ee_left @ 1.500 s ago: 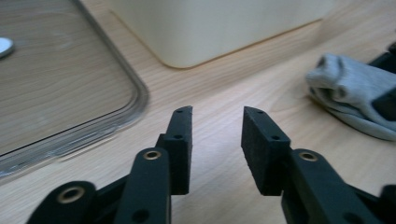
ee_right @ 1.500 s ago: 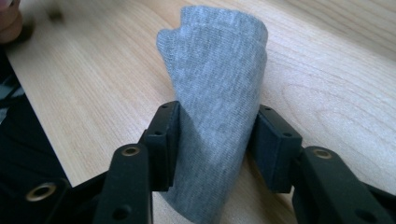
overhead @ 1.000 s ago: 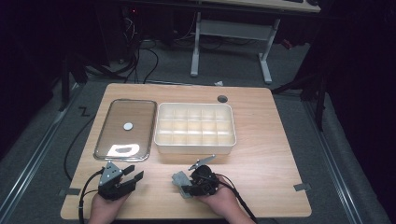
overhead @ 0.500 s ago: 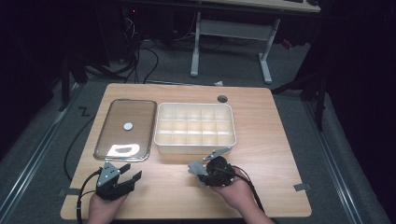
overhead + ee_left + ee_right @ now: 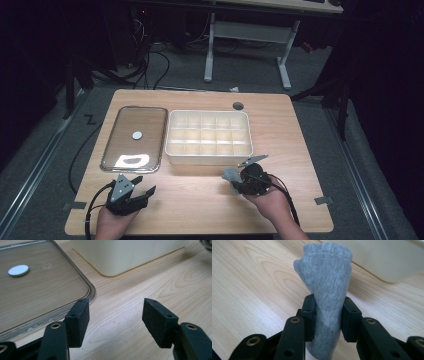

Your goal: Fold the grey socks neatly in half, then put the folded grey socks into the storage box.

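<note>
- Wooden counter [image 5: 200, 200] in a dark room, cables on the floor behind.
- Compartmented white bin [image 5: 209, 136] mid-counter; clear lid [image 5: 134, 137] lies flat to its left.
- Right gripper [image 5: 235, 177] just beside the bin's near wall, jaws clamped on a grey sock [image 5: 328, 287]. Sock's long axis runs out along the jaws; bin lies ahead and slightly right in the right gripper view.
- Left gripper [image 5: 142, 186] well apart, near the lid's near corner, jaws just opened wide, nothing between.
- Right hand is nearer the bin; likely next step is up and over the wall.
</note>
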`<state>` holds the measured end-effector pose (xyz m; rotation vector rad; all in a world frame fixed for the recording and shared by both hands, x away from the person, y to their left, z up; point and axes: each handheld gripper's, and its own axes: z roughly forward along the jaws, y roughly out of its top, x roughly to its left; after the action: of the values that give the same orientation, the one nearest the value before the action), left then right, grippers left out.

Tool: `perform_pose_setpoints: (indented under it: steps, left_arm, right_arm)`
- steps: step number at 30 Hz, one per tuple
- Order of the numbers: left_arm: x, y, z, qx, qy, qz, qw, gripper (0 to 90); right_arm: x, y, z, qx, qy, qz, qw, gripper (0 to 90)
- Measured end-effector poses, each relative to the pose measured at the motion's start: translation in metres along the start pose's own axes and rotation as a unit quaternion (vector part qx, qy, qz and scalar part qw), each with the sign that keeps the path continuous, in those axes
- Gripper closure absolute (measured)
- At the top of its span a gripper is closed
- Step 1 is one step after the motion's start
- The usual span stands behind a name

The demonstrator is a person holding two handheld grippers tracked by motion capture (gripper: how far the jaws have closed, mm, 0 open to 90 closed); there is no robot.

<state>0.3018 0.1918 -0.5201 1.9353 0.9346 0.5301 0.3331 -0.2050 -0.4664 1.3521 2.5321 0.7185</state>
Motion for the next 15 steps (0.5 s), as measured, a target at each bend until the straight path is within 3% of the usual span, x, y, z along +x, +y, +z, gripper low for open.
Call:
perform_pose_setpoints:
  steps: [11,15]
  left_arm:
    - [-0.003,0.002,0.001,0.003,0.006,0.015,0.9999,39.1]
    - [0.001,0.002,-0.001,-0.002,0.001,0.002,1.0000,38.9]
  right_arm:
    - [-0.012,-0.002,-0.010,0.015,-0.018,-0.010,0.9997,69.1]
    - [-0.015,0.000,-0.016,0.017,-0.027,-0.011,0.9994,69.1]
